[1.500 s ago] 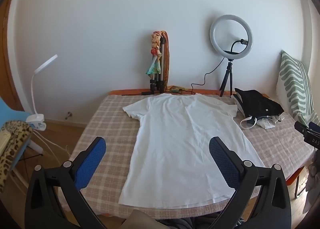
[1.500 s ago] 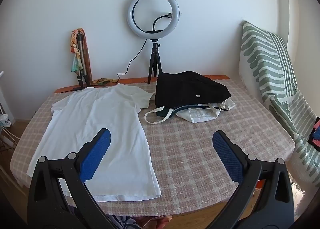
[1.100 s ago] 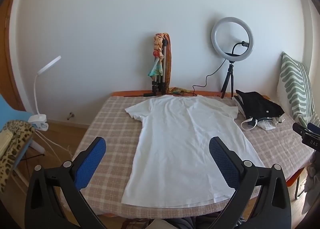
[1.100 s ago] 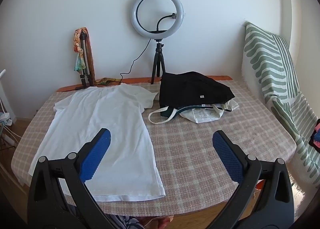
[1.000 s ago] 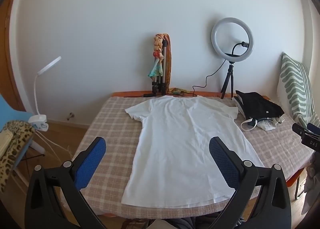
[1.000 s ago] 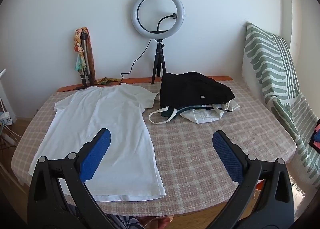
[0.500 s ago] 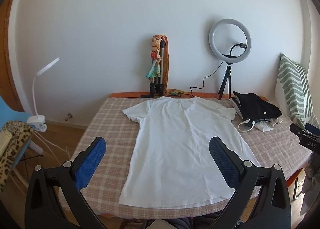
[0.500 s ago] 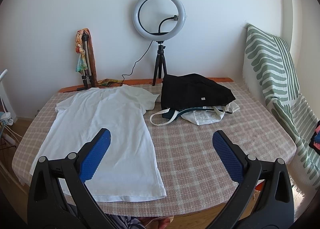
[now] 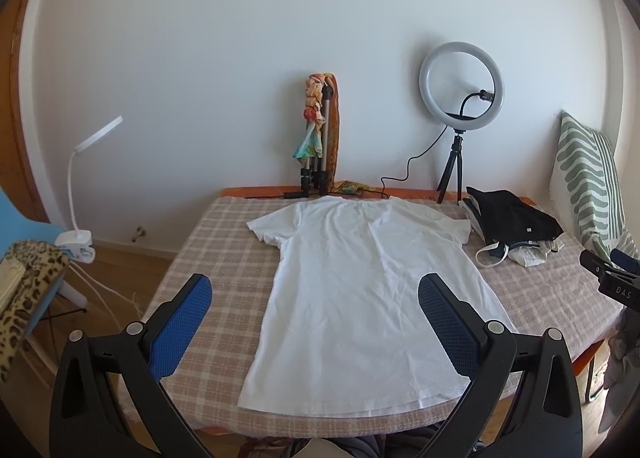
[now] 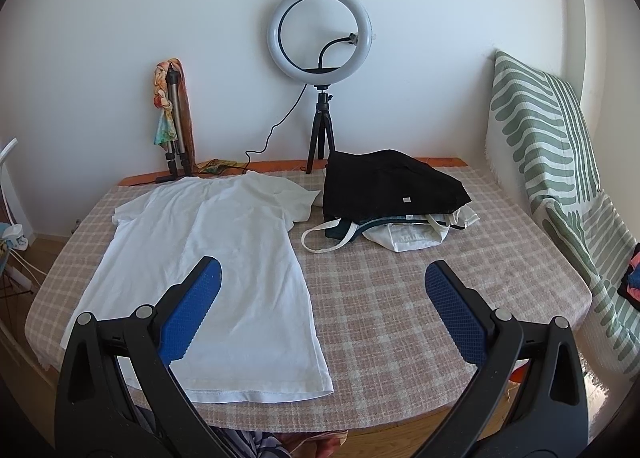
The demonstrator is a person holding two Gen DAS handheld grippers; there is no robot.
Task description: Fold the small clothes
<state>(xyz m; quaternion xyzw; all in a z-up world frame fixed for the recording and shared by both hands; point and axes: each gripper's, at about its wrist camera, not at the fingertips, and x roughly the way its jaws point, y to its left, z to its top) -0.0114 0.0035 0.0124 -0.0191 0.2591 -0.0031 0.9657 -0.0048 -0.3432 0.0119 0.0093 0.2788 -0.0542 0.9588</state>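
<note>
Checked table holds flat white T-shirt, far collar unclear.

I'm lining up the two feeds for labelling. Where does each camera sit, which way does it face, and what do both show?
Left wrist: sits on the left gripper, off the table's near edge, facing the white T-shirt and back wall; its open jaws show.
Right wrist: sits on the right gripper, further right, facing the checked table and black garment; its open jaws show.
Shared: the T-shirt, black garment, ring light and striped cushion.
</note>
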